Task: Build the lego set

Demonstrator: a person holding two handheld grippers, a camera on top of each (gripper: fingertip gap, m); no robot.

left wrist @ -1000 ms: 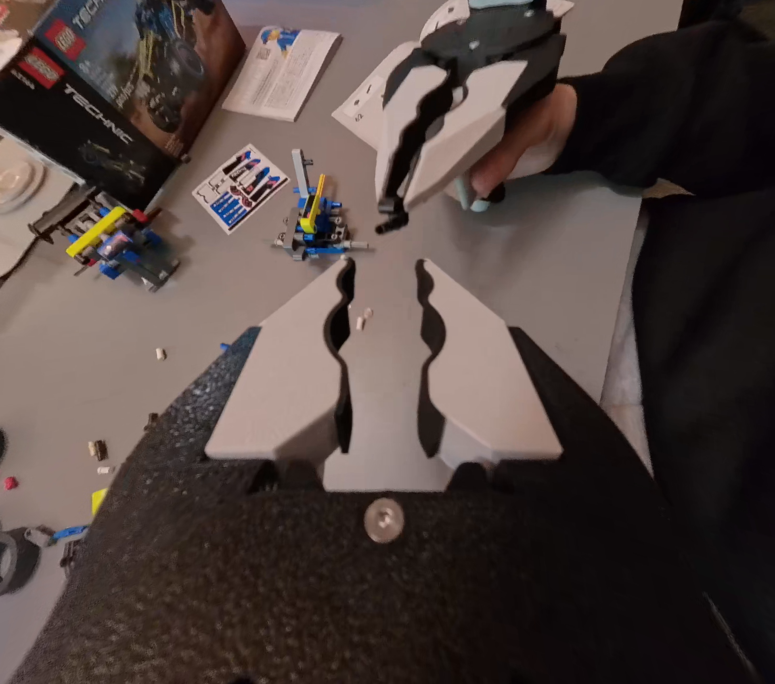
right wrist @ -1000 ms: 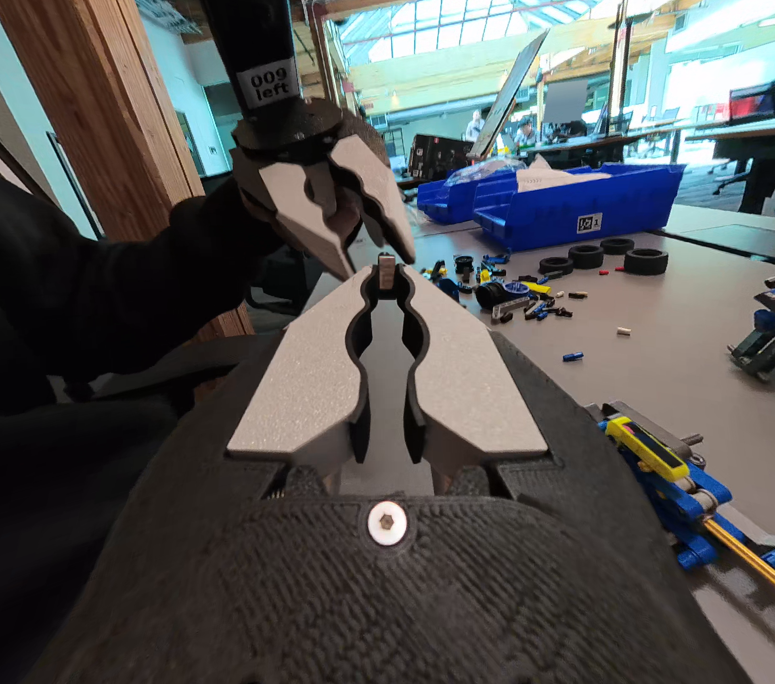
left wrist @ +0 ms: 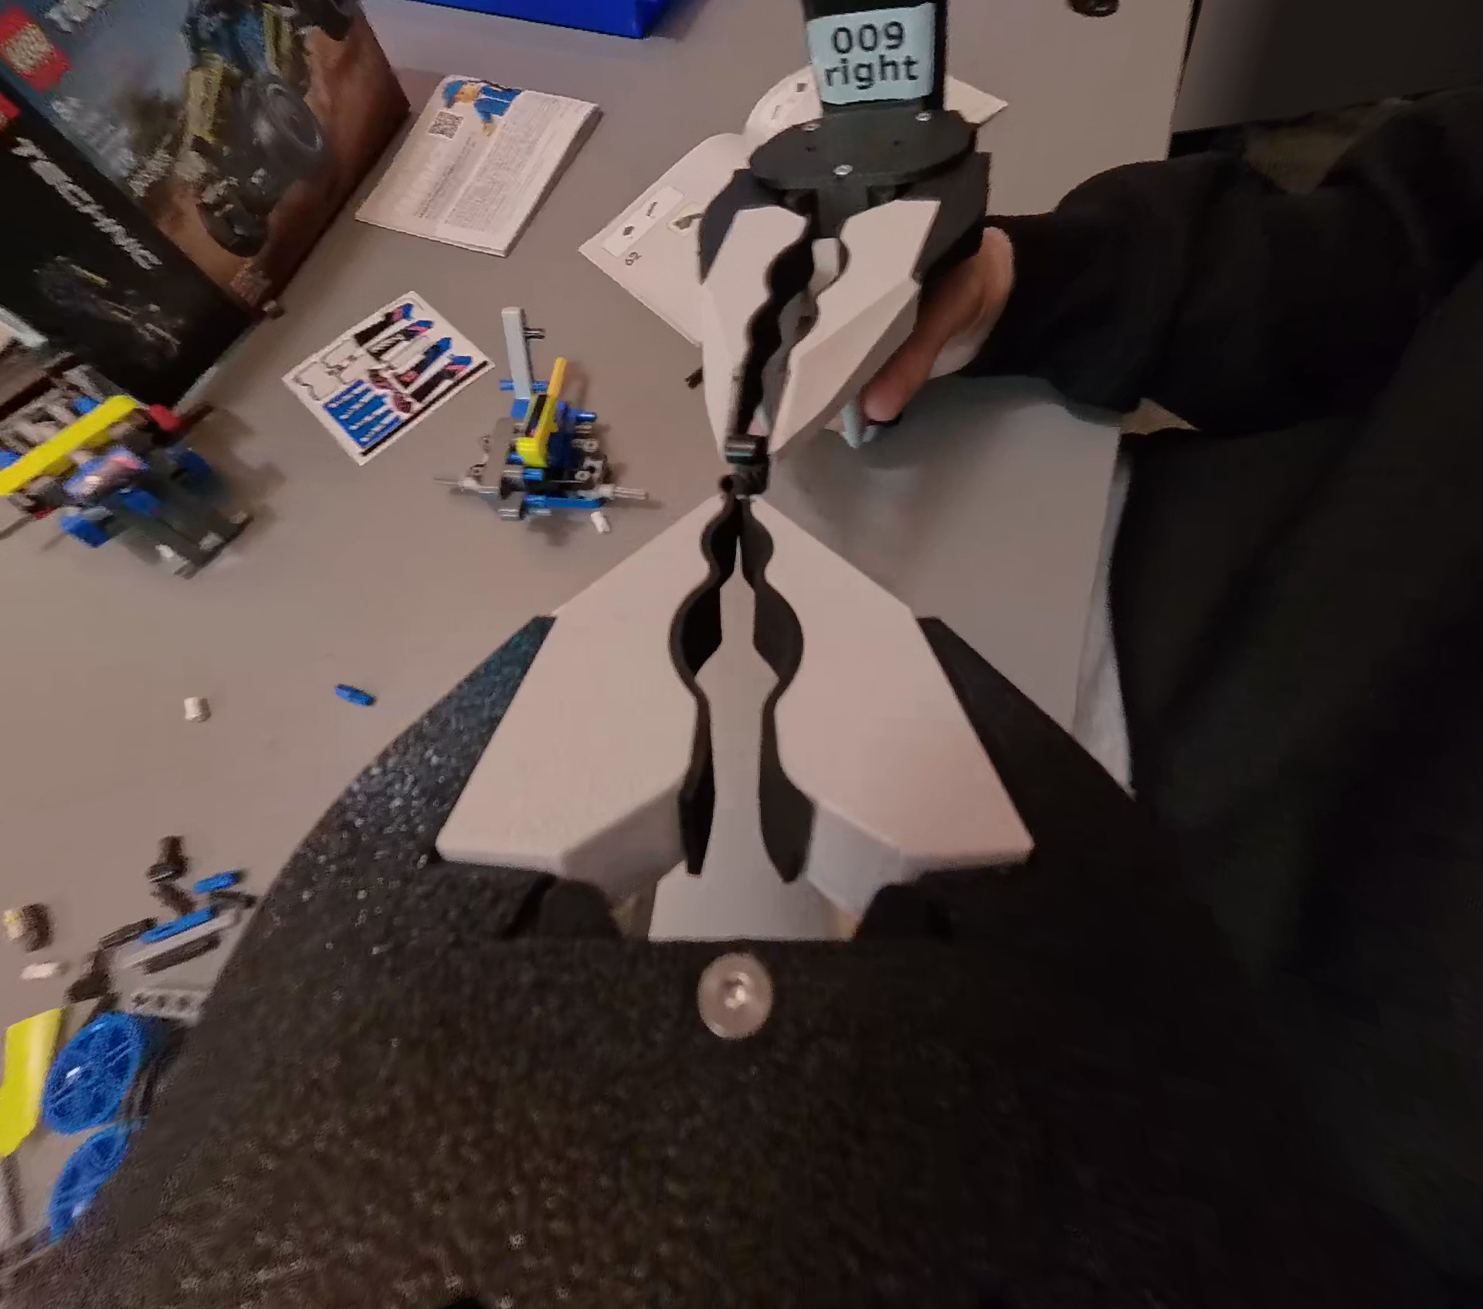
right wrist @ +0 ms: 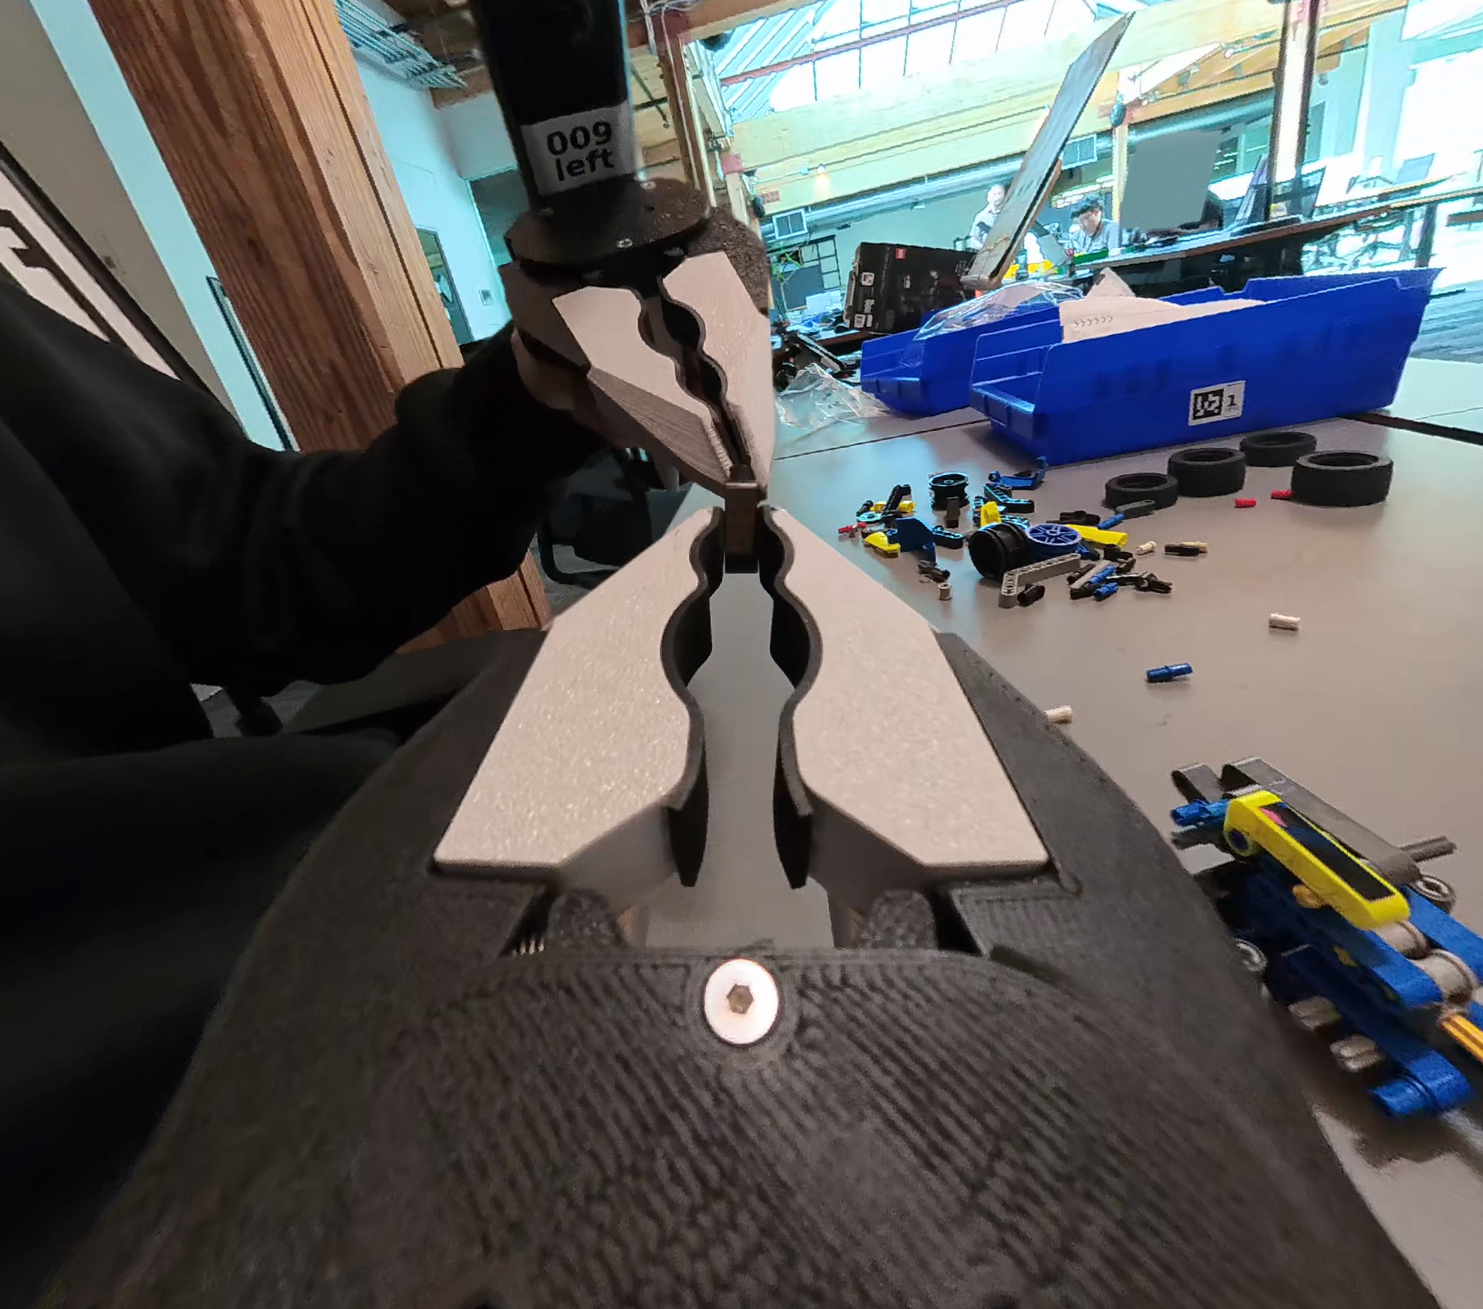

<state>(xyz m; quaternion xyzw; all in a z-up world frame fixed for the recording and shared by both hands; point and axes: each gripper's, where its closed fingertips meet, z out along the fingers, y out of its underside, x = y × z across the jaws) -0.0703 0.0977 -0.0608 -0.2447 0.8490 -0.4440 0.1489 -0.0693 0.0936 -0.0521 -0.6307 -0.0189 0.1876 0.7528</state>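
A small black Lego piece hangs in the air between the two grippers, above the grey table. My left gripper is shut, its tips pinching one end of the piece. My right gripper is shut on the other end of the same piece. The grippers meet tip to tip: the right gripper points down at mine in the left wrist view, and the left gripper does so in the right wrist view. A blue, yellow and grey partial build stands on the table just left of the tips.
A second partial build, a sticker sheet, a booklet, an open instruction sheet and the set's box lie to the left. Blue bins, black tyres and a pile of loose parts are across the table. Only a small space, under 4 cm, lies between the two pairs of fingers.
My left gripper was open below the right gripper's piece; it has moved up and shut on the piece's free end. The right gripper still holds the piece.
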